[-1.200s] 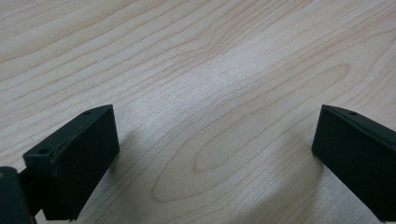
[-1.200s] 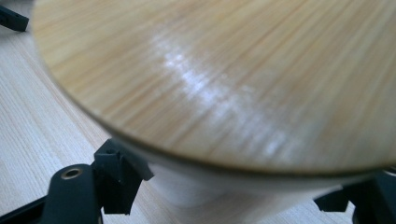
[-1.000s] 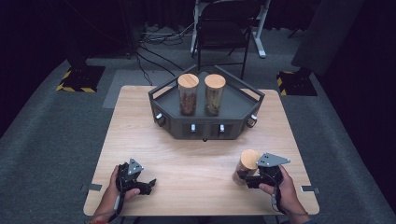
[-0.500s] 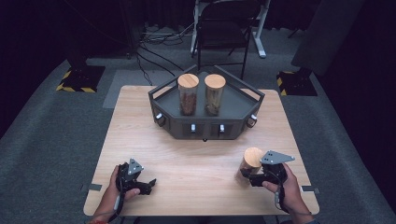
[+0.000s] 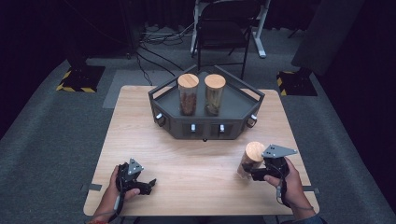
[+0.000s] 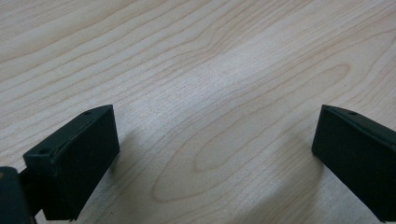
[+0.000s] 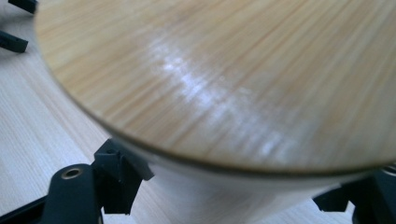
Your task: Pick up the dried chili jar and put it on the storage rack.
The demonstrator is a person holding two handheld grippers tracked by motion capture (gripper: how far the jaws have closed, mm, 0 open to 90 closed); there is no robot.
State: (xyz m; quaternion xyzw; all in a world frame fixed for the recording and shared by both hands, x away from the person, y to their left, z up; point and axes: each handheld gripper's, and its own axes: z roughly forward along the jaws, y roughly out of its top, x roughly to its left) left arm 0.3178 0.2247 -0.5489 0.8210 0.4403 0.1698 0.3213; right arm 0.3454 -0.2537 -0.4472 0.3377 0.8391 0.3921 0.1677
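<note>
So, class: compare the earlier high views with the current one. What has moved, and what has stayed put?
The right gripper, clamped on the jar with the wooden lid, has carried it slightly toward the dark tray; the jar leans a little. Nothing was taken hold of or let go. The left gripper rests open on the table as before, and both jars in the tray kept their places.

Pale wood with wavy brown grain across the table [image 5: 140,121]. Dark grey, nearly black, on the tray [image 5: 205,128] at the table's far middle, with small pale tabs along its front wall. Light bamboo lids with fine straight streaks, over clear glass and brown contents, on the two jars [image 5: 188,93] in that tray and on the held jar [image 5: 251,159] right of the tray's front. Black jaws on the left gripper [image 6: 210,158] and right gripper [image 5: 254,173], grey plates on top. Yellow-and-black stripes on floor bases [image 5: 74,81] beyond the table.
</note>
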